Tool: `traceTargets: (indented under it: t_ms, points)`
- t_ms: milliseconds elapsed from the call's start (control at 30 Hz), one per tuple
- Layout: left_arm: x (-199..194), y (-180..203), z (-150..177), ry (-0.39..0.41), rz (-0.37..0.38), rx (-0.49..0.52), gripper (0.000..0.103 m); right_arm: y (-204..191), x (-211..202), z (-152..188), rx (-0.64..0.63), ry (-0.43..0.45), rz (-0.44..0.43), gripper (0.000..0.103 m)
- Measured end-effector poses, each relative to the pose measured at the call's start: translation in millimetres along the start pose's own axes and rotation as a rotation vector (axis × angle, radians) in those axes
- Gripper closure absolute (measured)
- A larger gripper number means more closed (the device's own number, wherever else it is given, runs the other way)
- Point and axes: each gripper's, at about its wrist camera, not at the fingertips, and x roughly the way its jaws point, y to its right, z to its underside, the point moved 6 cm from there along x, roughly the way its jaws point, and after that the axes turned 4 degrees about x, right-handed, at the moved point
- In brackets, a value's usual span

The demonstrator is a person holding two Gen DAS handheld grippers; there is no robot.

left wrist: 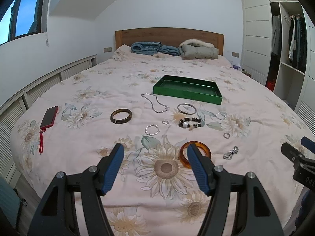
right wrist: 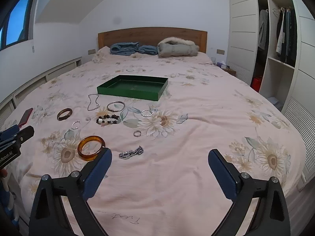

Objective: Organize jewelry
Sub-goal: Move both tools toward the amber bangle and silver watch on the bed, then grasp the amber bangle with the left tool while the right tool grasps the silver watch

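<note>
Jewelry lies spread on the floral bedspread before an empty green tray [left wrist: 187, 93] [right wrist: 130, 92]. An amber bangle [left wrist: 204, 149] [right wrist: 91, 147] is nearest, partly behind my left gripper's right finger. A silver chain clump [left wrist: 230, 152] [right wrist: 131, 152], small ring [left wrist: 226, 135] [right wrist: 137, 133], beaded bracelet [left wrist: 190, 122] [right wrist: 108, 119], dark wooden bangle [left wrist: 121, 115] [right wrist: 64, 114], pearl necklace [left wrist: 155, 103] [right wrist: 93, 102] and silver bangles [left wrist: 186, 108] [right wrist: 115, 106] lie beyond. My left gripper [left wrist: 155, 151] is open above the bed. My right gripper [right wrist: 159, 156] is open and empty.
A red phone [left wrist: 49, 117] with a strap lies at the bed's left side. Folded blue blanket [left wrist: 153, 48] and a grey coat [left wrist: 198, 50] sit by the headboard. An open wardrobe [right wrist: 275, 39] stands right of the bed.
</note>
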Motion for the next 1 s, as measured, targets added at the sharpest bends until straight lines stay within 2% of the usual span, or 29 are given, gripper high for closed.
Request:
traceTargets:
  t_ms: [167,233,767,1000]
  points:
    - [7,4,1,-0.007,-0.014,0.018,0.038,1,4,1,0.003,-0.009,-0.005,0.011]
    - [10,4,2,-0.015,-0.009,0.018,0.038,2,6,1,0.005,-0.016,-0.015,0.017]
    - [42,7,8,-0.082,0.021,0.016,0.039,-6,36,5,0.005,-0.080,-0.063,0.035]
    - [69,19,14,-0.141,0.076,0.023,0.040,-6,57,10,0.034,-0.129,-0.124,0.045]
